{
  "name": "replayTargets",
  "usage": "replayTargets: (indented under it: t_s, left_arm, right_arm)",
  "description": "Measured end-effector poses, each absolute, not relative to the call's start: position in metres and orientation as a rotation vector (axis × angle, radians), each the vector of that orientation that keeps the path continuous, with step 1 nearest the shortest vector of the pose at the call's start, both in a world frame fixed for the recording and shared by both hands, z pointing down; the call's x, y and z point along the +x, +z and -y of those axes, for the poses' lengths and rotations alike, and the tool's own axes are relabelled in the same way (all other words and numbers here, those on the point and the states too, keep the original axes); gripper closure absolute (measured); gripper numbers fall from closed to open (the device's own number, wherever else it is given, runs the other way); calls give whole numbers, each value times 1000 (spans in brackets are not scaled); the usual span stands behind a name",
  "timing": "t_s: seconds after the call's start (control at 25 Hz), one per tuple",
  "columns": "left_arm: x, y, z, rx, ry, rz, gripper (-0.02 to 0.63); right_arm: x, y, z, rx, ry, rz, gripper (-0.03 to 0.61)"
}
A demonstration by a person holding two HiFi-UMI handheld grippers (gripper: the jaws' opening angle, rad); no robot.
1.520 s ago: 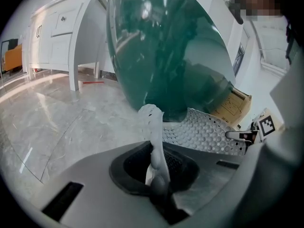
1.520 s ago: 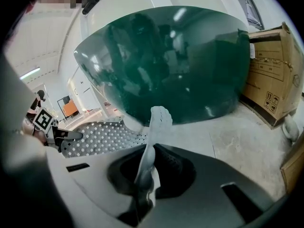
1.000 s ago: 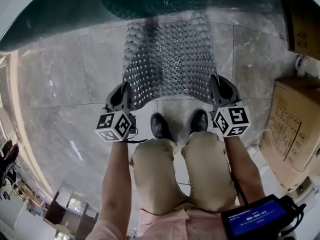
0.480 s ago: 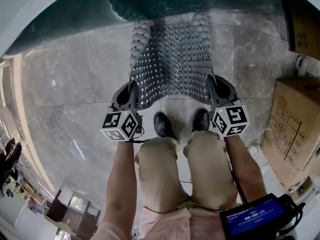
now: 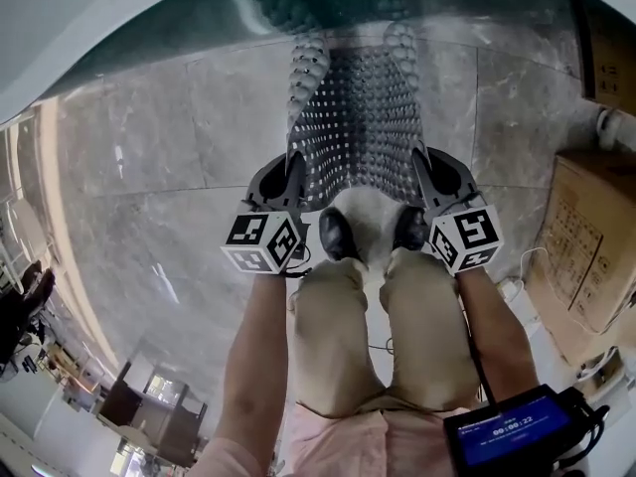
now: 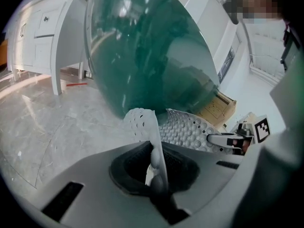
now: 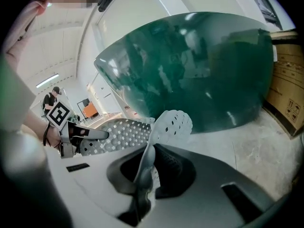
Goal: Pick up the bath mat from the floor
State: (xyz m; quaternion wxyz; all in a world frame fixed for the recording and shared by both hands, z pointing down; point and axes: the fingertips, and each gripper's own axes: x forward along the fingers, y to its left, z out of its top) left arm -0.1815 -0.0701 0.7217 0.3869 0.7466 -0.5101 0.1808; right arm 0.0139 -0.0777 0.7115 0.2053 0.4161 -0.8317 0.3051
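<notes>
A pale grey perforated bath mat (image 5: 358,117) with rows of round bumps hangs stretched between my two grippers above the marble floor. My left gripper (image 5: 292,182) is shut on the mat's near left corner; in the left gripper view the mat's edge (image 6: 152,146) stands pinched between the jaws. My right gripper (image 5: 425,177) is shut on the near right corner, and the right gripper view shows the mat's corner (image 7: 164,129) rising out of its closed jaws. The mat's far end runs toward the dark green bathtub (image 5: 298,8). Both grippers sit close together in front of the person's shoes.
A dark green tub (image 6: 147,56) curves along the far side. Cardboard boxes (image 5: 591,237) stand at the right on the grey marble floor (image 5: 149,167). The person's legs and shoes (image 5: 343,237) are right under the mat. A small screen (image 5: 512,430) sits at the lower right.
Both grippers have come closer together and higher with the mat in them. The mat has narrowed and folded lengthwise, and its near edge now hangs over the shoes.
</notes>
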Motion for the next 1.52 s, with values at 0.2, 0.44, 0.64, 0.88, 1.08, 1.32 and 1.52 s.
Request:
replayTargets:
  t_s: [0.2,0.44,0.64,0.88,1.08,1.32,1.52]
  left_arm:
    - [-167,681,63,1914,433,1252,578]
    - [-162,631,51,1924,418,1222,578]
    - [-159,600,50,1951,405,1214,578]
    - [-152,553,49,1986,381,1192,578]
    - [-143,519,45,2013,379,1184,578]
    - [-158,477,41,2019,356,1189,578]
    - [-158,438,35,2022,337,1198,578]
  right_arm:
    - [5,670,69,1124,869,2350,552]
    - [-10,616,60,1109,870,2376,552]
    - [-16,585,62,1102,841,2396,552]
    - [-23,543,62,1081,818,2420,552]
    - [-25,516,54,1017,790,2445,552]
    - [-37,470,56,1032,770,2453,552]
    - [-39,426,54,1052,768,2466,552]
